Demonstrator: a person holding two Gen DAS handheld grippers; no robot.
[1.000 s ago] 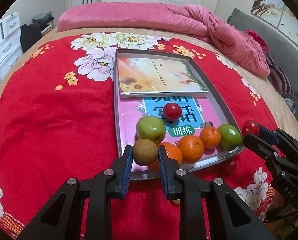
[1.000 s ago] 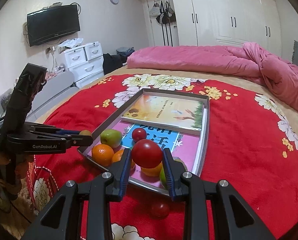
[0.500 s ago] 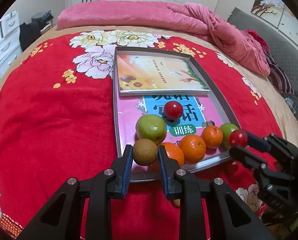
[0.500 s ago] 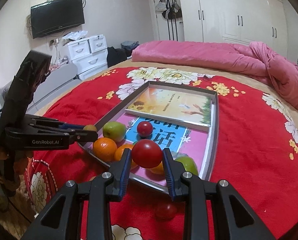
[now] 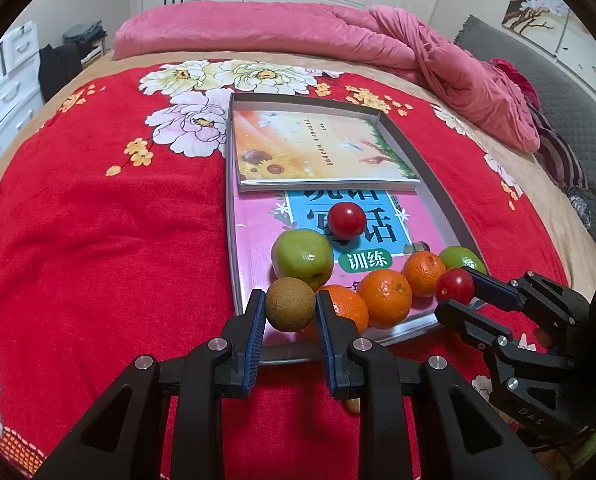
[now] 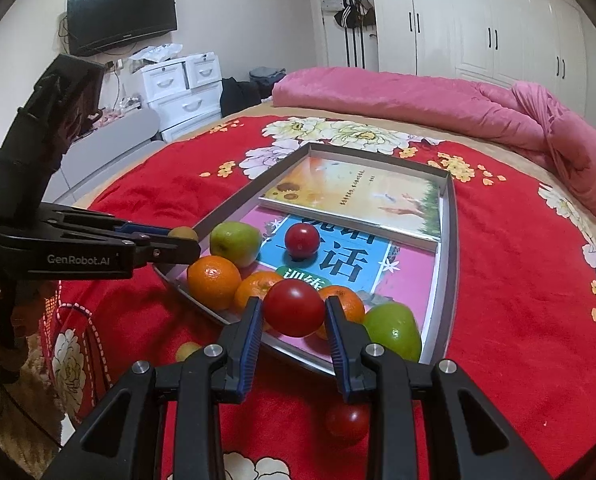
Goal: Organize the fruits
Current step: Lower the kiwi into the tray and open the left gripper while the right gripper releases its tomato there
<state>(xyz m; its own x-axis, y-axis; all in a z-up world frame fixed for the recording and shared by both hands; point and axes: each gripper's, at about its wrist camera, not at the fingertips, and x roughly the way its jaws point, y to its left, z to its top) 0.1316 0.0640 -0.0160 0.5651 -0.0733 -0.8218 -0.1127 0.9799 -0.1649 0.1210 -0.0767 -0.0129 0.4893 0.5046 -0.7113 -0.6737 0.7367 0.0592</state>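
Observation:
My left gripper (image 5: pixel 290 312) is shut on a round brown fruit (image 5: pixel 289 306), held just above the near left corner of the grey tray (image 5: pixel 229 216). In the right wrist view my right gripper (image 6: pixel 293 312) is shut on a red tomato (image 6: pixel 293 305) over the tray's near edge (image 6: pixel 298 356). In the tray's front lie a green apple (image 5: pixel 302 258), a second tomato (image 5: pixel 346 221), three oranges (image 5: pixel 384 298) and a green fruit (image 5: pixel 460 257). Another tomato (image 6: pixel 348 420) and a small yellowish fruit (image 6: pixel 186 350) rest on the red bedspread in front of the tray.
Two books (image 5: pixel 318 152) lie flat in the tray, one overlapping the other. The red flowered bedspread (image 5: pixel 97 220) spreads wide to the left. A pink quilt (image 5: pixel 298 28) is bunched at the bed's far end. White drawers (image 6: pixel 185 84) stand beside the bed.
My right gripper has carried its tomato lower and closer to the tray's front row of fruit. The left gripper has stayed where it was with the brown fruit.

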